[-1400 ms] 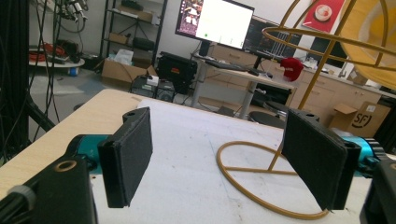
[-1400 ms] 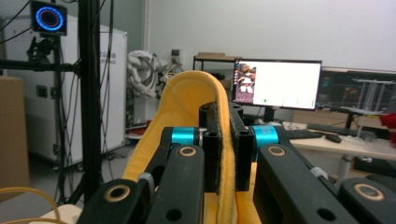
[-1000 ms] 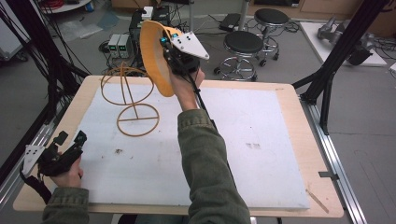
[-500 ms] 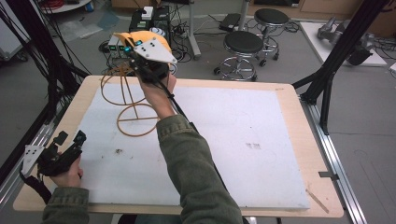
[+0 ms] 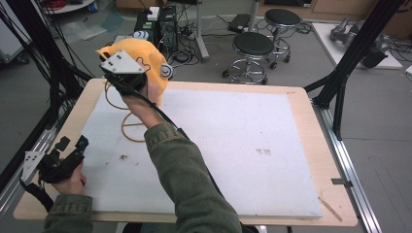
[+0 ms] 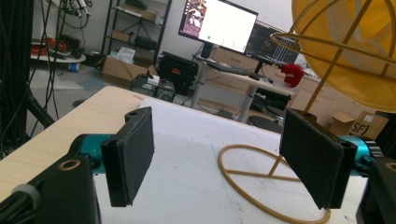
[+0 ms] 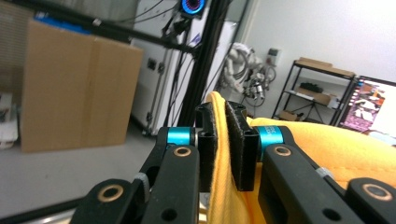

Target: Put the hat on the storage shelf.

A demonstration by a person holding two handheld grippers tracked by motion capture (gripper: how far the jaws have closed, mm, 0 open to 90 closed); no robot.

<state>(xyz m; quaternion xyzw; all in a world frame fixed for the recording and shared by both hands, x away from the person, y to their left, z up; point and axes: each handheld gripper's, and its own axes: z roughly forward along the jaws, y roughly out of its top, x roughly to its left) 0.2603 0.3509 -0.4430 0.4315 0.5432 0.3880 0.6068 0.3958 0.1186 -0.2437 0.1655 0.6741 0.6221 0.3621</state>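
Observation:
A yellow-orange cap (image 5: 148,58) hangs over the top of a gold wire stand (image 5: 130,130) at the far left of the white table mat (image 5: 233,145). My right gripper (image 5: 125,80) is raised above the stand, shut on the cap's fabric edge; in the right gripper view the jaws (image 7: 221,135) pinch the yellow cloth (image 7: 327,149). My left gripper (image 5: 73,144) rests near the table's front left corner, open and holding nothing. In the left gripper view the open gripper (image 6: 219,158) faces the stand's round base (image 6: 261,186), with the cap (image 6: 345,60) draped on the wire top at upper right.
Two black stools (image 5: 253,46) and computer boxes (image 5: 155,22) stand on the floor beyond the table. Black frame posts (image 5: 347,63) rise at the far right and along the left. A wooden border (image 5: 335,194) runs around the mat.
My right gripper has carried the cap leftward and turned it, from beside the stand to over its wire top. The left gripper has stayed in place.

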